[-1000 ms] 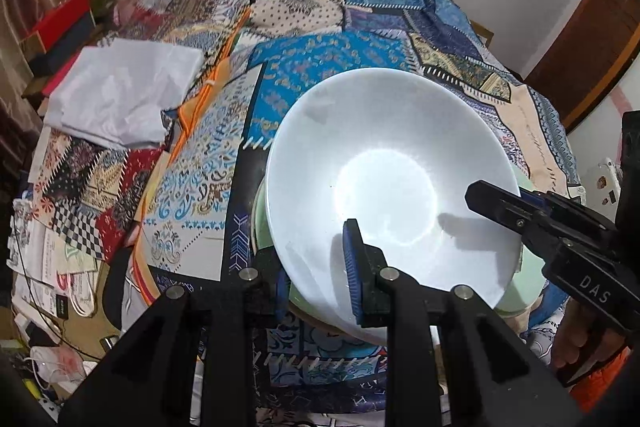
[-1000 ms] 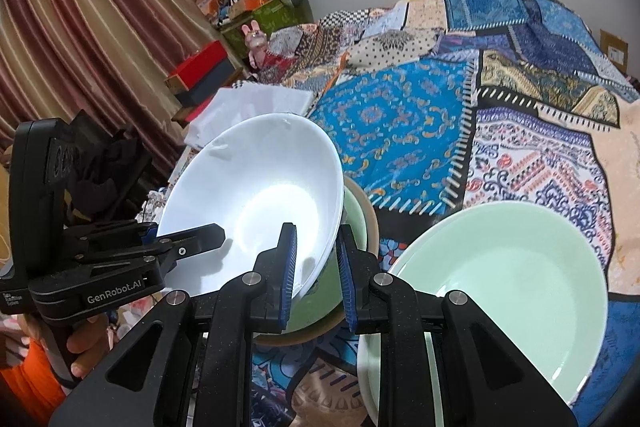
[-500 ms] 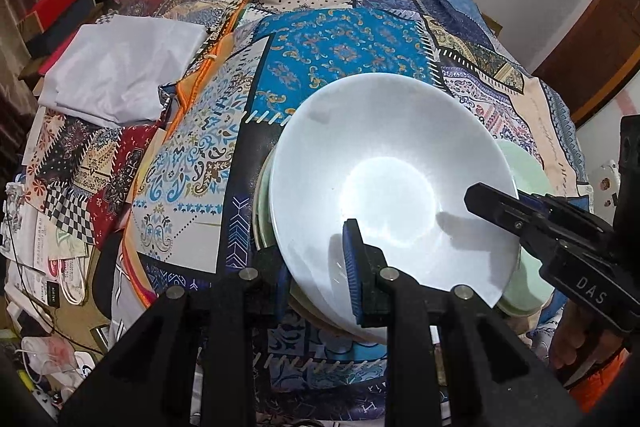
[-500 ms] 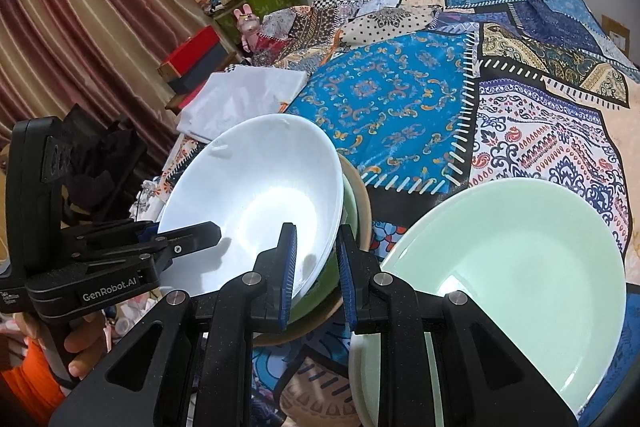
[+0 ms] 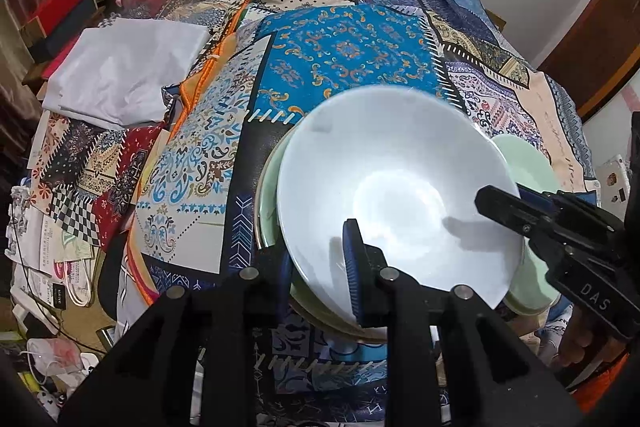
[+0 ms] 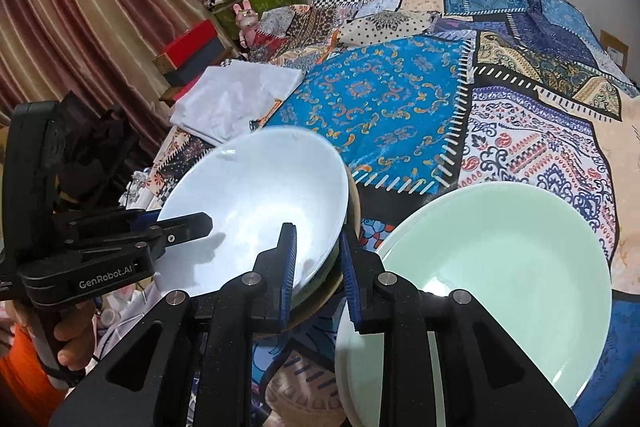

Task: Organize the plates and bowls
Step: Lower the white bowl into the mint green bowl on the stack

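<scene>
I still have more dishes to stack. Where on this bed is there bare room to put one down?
The blue patch beyond the white bowl and the red-and-navy patch behind the green plates lie bare. The near edge is crowded with bowls, plates and both grippers; white cloth covers the left.

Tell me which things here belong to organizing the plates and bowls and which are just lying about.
Part of the job:
- wide white glass bowl
- stacked green and tan dishes under the bowl
- pale green round plate
- left tongs, right tongs

Just lying about:
- folded white cloth
- small pink rabbit toy
- red flat box
</scene>
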Demonstrator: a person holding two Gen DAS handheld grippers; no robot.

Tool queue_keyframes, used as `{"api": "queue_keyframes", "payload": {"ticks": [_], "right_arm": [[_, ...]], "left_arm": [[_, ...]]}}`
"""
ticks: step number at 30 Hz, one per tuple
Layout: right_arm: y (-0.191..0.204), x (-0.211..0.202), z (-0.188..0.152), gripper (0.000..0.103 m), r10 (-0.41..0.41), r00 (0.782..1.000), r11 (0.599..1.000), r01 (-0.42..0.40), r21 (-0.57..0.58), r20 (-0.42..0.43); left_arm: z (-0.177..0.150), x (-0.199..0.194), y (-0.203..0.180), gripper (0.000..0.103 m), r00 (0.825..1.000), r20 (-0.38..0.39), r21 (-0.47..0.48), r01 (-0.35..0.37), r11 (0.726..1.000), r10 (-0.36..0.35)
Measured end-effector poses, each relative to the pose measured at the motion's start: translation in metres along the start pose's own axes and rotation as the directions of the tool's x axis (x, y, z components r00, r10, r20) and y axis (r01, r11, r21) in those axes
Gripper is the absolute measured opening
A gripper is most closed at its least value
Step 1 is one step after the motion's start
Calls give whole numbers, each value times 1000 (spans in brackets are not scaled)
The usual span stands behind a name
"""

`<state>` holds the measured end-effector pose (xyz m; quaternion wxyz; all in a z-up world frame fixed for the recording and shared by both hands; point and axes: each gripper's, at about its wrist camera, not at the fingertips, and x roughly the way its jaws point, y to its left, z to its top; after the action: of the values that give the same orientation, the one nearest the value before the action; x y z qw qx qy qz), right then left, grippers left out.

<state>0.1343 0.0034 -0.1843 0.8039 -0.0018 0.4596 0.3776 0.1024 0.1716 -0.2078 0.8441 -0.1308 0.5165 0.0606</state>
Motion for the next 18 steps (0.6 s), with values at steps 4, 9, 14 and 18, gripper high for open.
{"api": "queue_keyframes", "payload": {"ticks": [4, 9, 14, 18], "right_arm": [[-2, -1, -2, 22, 0, 1000, 1000, 0, -2, 1], [-3, -6, -1, 22, 7, 1000, 1000, -7, 0, 19], [-5, -10, -1, 23, 4, 1000, 1000, -4, 6, 30], [-9, -8, 0, 24, 0, 1000, 1000, -1, 17, 21]], "left_arm": [[0, -3, 2, 24, 1000, 2, -13, 6, 1000, -6], [1, -11, 1, 24, 1000, 10, -7, -5, 1000, 5], [2, -18, 4, 24, 999, 27, -17, -28, 999, 29], [1, -25, 9, 25, 998, 46, -13, -35, 999, 35]]}}
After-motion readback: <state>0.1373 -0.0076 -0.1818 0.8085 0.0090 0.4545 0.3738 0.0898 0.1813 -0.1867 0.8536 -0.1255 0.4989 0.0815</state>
